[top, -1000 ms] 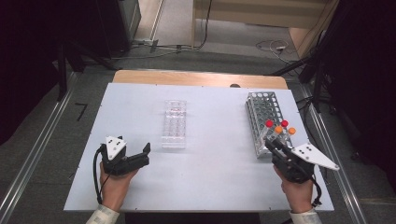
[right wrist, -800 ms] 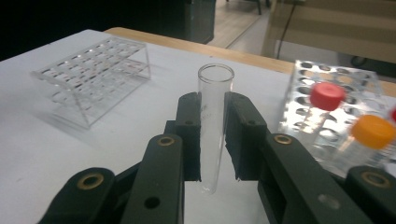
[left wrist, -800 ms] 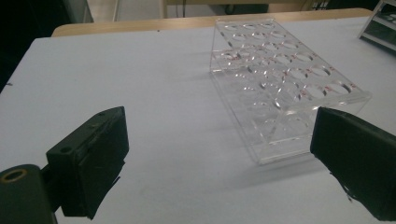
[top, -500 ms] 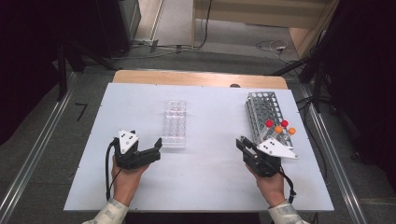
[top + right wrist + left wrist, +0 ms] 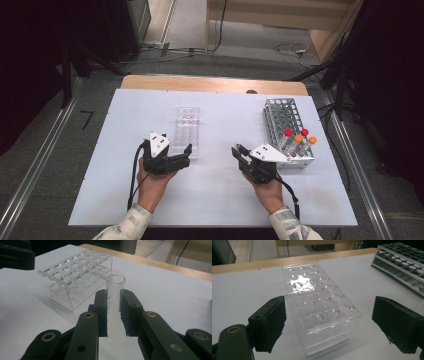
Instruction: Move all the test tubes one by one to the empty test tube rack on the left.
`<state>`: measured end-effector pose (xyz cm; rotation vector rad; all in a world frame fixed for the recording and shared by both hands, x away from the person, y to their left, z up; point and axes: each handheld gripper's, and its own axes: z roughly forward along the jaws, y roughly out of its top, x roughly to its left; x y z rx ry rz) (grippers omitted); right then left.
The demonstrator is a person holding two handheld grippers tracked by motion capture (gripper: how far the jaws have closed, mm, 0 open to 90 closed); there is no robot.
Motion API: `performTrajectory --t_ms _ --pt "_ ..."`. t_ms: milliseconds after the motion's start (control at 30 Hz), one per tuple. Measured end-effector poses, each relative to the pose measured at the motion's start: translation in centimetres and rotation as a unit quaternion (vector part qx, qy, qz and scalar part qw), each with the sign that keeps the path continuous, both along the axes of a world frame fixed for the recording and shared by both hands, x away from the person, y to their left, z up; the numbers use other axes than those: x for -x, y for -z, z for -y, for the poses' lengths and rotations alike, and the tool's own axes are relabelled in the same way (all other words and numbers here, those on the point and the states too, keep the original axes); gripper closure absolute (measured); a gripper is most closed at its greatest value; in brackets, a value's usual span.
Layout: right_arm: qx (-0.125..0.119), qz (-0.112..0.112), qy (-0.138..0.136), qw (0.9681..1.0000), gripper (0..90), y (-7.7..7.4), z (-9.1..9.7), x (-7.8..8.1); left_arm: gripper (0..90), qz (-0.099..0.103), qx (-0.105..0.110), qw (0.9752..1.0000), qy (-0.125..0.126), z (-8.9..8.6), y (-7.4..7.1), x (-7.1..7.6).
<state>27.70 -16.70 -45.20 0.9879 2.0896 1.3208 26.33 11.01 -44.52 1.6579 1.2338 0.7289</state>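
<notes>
A clear acrylic tube rack lies at mid table. My left gripper sits at its near end. In the left gripper view the jaws stand wide on either side of the rack, the pads clear of it; they have just been closing a little. My right gripper hovers right of the rack, shut on an uncapped clear glass tube held upright between its pads. The clear rack lies ahead and to the left in the right gripper view.
A metal wire rack stands at the right of the table, holding tubes with red and orange caps at its near end. The table's wooden edge runs along the far side. Bare white surface lies between my hands.
Both hands have moved inward. The right gripper came left, away from the metal rack, with the tube. The left gripper slid right up to the clear rack's near end.
</notes>
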Motion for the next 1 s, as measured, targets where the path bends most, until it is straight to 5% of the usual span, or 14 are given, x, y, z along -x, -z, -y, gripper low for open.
performTrajectory --t_ms 600,1000 --pt "0.001 -0.002 -0.020 0.9998 73.4 0.6 -3.5 -0.8 20.1 0.004 0.013 0.9972 0.073 4.9 -1.9 -0.8" --pt "0.002 -0.003 -0.029 0.9996 73.4 0.8 -4.6 -0.9 54.4 -0.004 0.025 0.9915 0.128 6.1 -1.7 -0.9"
